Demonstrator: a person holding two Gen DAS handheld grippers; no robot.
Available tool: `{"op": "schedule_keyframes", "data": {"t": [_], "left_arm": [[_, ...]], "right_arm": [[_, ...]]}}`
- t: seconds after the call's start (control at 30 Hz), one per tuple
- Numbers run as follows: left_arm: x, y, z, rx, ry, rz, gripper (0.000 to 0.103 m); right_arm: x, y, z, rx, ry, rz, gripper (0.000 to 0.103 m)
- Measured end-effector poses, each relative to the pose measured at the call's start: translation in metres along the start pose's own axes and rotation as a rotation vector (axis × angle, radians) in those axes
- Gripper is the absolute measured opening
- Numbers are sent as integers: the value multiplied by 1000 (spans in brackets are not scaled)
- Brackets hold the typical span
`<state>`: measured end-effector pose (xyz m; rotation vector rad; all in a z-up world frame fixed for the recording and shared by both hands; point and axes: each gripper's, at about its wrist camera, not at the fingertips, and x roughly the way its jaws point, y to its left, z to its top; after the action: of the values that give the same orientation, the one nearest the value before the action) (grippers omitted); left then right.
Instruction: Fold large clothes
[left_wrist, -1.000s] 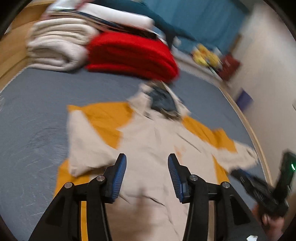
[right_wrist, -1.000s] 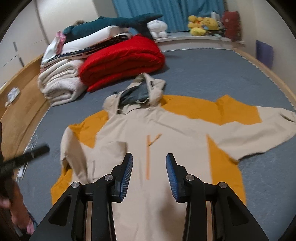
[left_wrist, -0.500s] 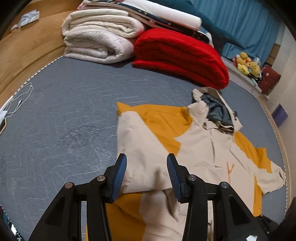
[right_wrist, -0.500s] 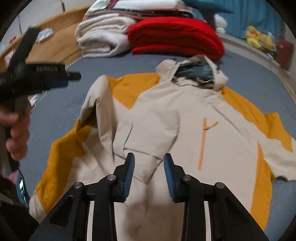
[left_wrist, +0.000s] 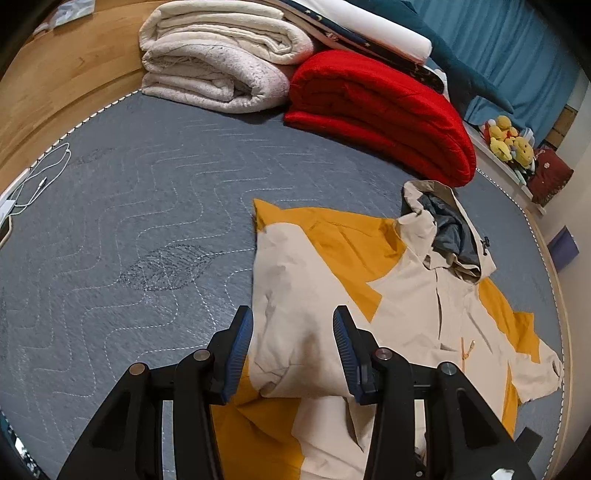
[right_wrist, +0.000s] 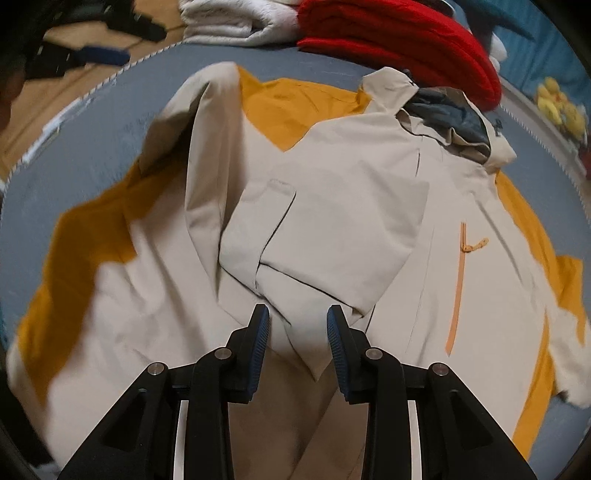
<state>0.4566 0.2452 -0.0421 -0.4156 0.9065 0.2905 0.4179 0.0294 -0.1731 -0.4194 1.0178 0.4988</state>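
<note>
A beige and mustard-yellow hooded jacket (left_wrist: 413, 306) lies front-up on the grey quilted mat (left_wrist: 147, 206), also in the right wrist view (right_wrist: 351, 206). Its left sleeve (left_wrist: 295, 325) is folded in over the body. My left gripper (left_wrist: 293, 350) is open and hovers over the folded sleeve end. My right gripper (right_wrist: 298, 345) is open, low over the sleeve cuff (right_wrist: 317, 295) lying on the chest. The left gripper also shows at the top left of the right wrist view (right_wrist: 92, 55), blurred.
Folded white blankets (left_wrist: 214, 66) and a red blanket (left_wrist: 384, 114) lie at the mat's far edge. Yellow plush toys (left_wrist: 509, 140) sit on a ledge at right. A white cable (left_wrist: 40, 181) lies on the mat's left edge by the wood floor (left_wrist: 62, 74).
Both grippers have dropped closer to the jacket. The left view has swung left onto the folded sleeve; the right gripper has closed in on the sleeve cuff. Both stay open.
</note>
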Motion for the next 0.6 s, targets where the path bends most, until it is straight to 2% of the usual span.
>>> {"op": "schedule_keyframes", "data": {"t": [0.03,0.1,0.2,0.33,0.47,0.53,0.6], "left_arm": [[0,2,1,-5,-1,3,41],[1,4,2,-8,-3,8,41],[3,5,3,-5,-3,15,41],[5,3,2,0,-2,23,41],[7,-1,0,9,-1,24,41],[10,-4,-2,16,8,21,41],[13,-7,-4,21,20,18,41]], "right_arm": [[1,1,-1,-11,1,-13,33],[0,-1,-2,-20,-5,-44,12],[-11,-19,4,66,-47,6,4],[-36,-64,11,288,-158,51,1],[-62,-131,-7,656,-305,87,1],[-64,-161,-25,838,-322,55,1],[-56,-186,-44,991,-292,42,2]]}}
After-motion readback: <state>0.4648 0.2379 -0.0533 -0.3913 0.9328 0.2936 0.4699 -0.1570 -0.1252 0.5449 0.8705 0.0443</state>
